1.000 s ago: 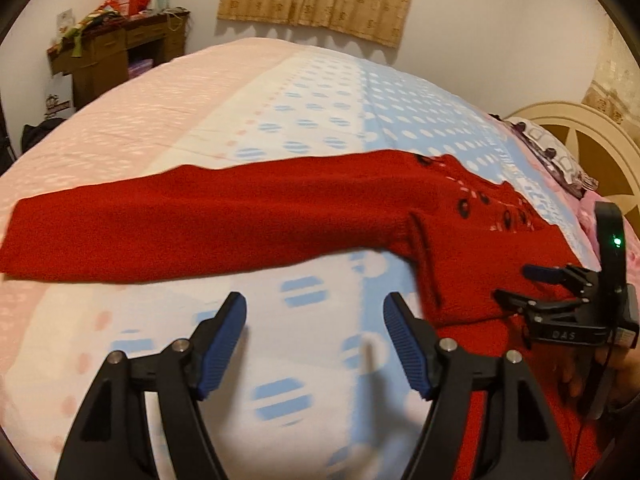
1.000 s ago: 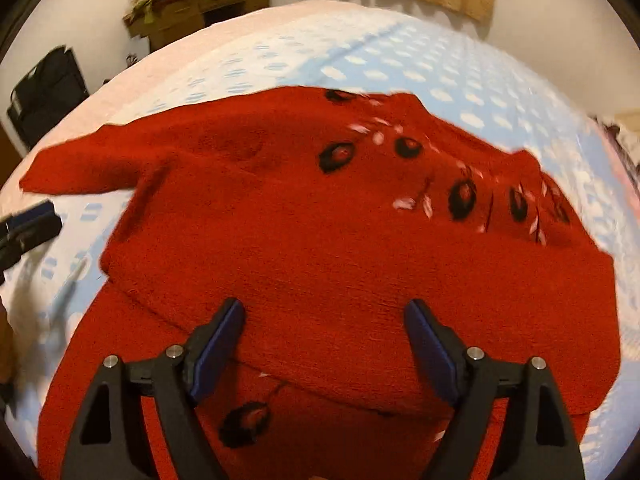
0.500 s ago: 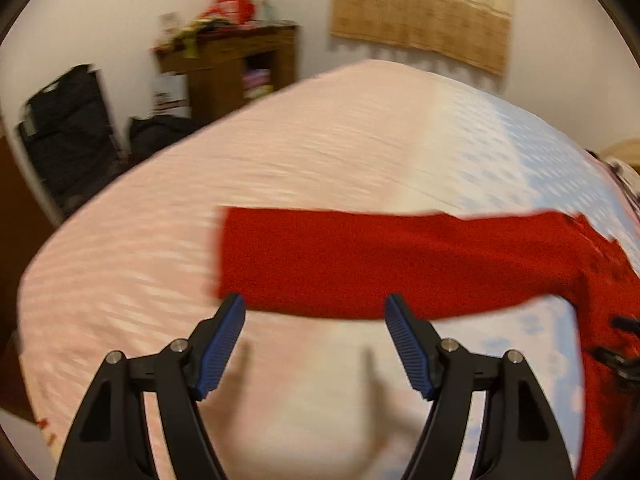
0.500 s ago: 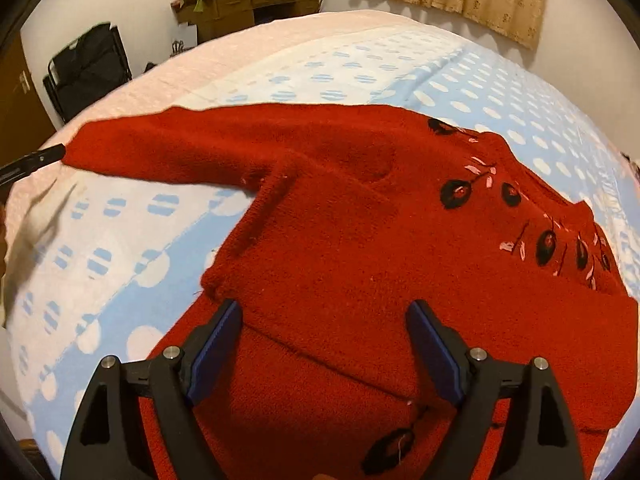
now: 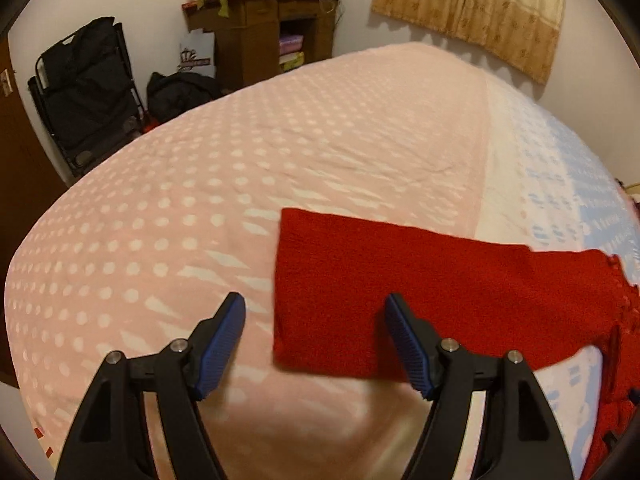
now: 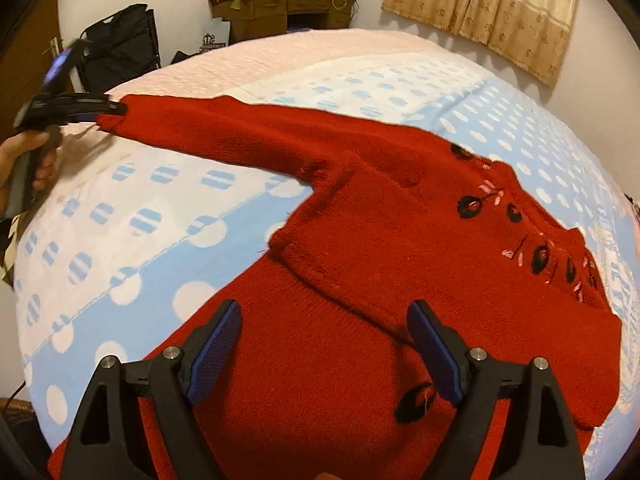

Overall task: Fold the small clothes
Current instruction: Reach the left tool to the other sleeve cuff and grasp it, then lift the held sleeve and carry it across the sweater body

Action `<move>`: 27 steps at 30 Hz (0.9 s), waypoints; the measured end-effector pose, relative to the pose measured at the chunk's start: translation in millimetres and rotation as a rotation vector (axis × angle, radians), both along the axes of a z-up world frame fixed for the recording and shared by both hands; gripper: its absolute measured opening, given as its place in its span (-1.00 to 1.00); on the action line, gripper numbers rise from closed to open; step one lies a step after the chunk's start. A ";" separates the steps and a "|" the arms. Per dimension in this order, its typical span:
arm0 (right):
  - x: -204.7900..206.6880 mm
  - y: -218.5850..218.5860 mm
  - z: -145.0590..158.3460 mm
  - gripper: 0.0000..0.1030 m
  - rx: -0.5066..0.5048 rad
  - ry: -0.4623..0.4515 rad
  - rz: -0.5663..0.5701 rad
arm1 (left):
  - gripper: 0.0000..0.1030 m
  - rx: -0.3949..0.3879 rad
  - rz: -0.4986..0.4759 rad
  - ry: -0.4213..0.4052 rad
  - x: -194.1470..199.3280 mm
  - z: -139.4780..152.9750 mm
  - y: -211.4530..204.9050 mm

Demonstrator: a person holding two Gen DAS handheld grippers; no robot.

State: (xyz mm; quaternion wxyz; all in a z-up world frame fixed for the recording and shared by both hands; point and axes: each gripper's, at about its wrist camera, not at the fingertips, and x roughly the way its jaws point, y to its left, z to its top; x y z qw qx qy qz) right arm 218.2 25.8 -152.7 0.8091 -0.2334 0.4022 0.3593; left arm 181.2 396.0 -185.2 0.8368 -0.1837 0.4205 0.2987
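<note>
The left tool has swung out to the sweater's sleeve cuff, apparently closing slightly.

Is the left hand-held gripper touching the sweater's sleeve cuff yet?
Cannot tell. In the left wrist view the left hand-held gripper stands open around the red sweater's sleeve cuff, but no gap or contact shows plainly; the right wrist view is blurred there.

Red knit sweater flat on bed, sleeve outstretched.
</note>
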 end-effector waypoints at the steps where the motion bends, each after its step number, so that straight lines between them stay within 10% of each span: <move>1: -3.4 -2.1 2.4 0.67 0.006 -0.007 0.006 | 0.39 0.004 0.000 -0.005 2.1 -1.3 0.5; 8: -16.6 -16.3 2.3 0.67 0.030 -0.030 0.008 | -0.66 0.010 -0.014 0.000 0.0 0.0 0.8; 27: -12.0 -30.3 10.1 0.67 0.053 -0.013 -0.040 | -0.76 -0.058 -0.163 -0.175 7.4 59.9 -39.9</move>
